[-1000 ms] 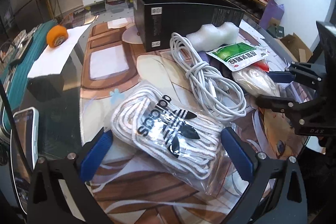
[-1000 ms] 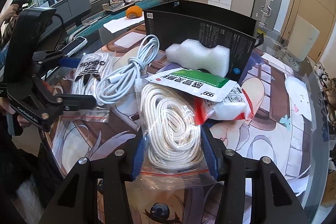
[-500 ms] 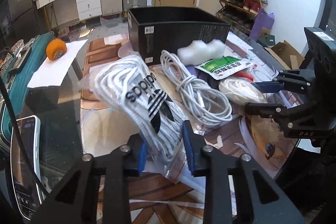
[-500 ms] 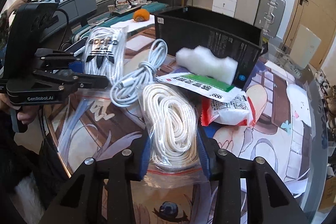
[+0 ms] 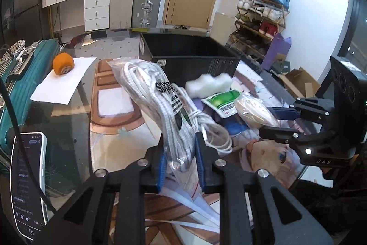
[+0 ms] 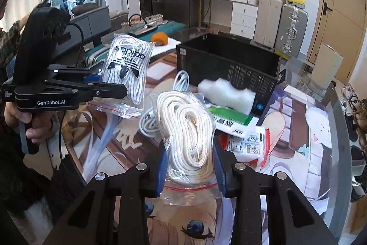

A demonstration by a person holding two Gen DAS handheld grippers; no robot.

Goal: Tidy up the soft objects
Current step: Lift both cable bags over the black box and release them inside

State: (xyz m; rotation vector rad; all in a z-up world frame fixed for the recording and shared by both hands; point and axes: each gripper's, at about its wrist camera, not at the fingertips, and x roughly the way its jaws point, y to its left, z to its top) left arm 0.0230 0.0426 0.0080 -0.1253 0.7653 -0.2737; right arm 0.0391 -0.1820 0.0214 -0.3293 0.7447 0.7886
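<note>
Left tongs grip the adidas lace bag, lifted off the bench at 12 o'clock. Right tongs clamp the rope bag, also raised. The black box stands at 1 o'clock, foam touching its wall.

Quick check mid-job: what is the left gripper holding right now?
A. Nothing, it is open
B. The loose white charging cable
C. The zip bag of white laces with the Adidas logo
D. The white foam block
C: the left gripper is shut on the Adidas lace bag, lifted off the table, while the foam block and charging cable lie on the table.
</note>
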